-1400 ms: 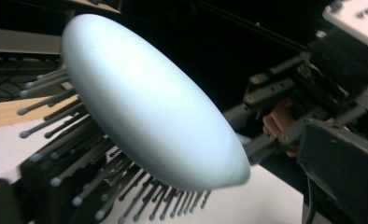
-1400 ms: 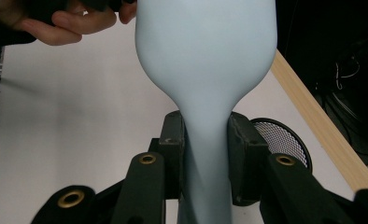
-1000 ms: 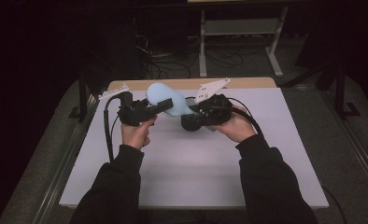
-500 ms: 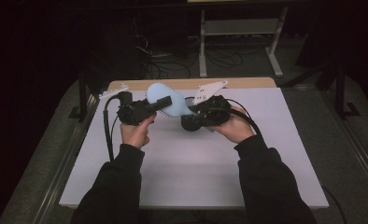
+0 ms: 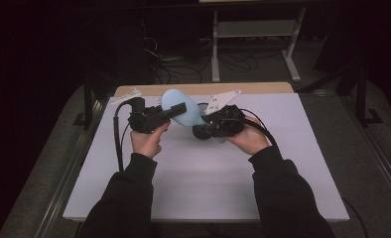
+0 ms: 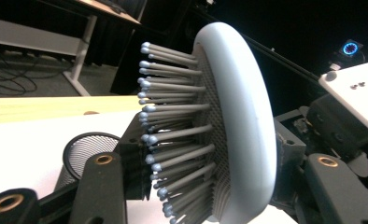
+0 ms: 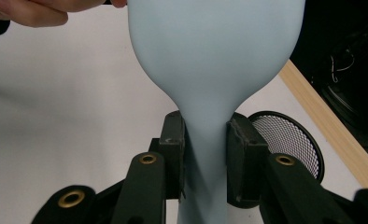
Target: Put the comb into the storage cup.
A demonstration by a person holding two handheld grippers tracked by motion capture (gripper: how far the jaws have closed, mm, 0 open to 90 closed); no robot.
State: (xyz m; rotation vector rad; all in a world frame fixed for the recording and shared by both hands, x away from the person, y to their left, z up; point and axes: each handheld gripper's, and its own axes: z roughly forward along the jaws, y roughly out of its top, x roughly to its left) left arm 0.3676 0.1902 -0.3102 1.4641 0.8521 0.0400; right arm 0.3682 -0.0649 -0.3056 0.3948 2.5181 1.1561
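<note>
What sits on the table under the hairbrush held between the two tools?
Below the pale blue hairbrush stands a black mesh cup on the white table. The brush and tools cover the cup's inside.

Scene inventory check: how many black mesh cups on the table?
1: black wire-mesh cup, on the white table beside the handle of the pale blue plastic hairbrush. Others could be hidden behind it.
</note>
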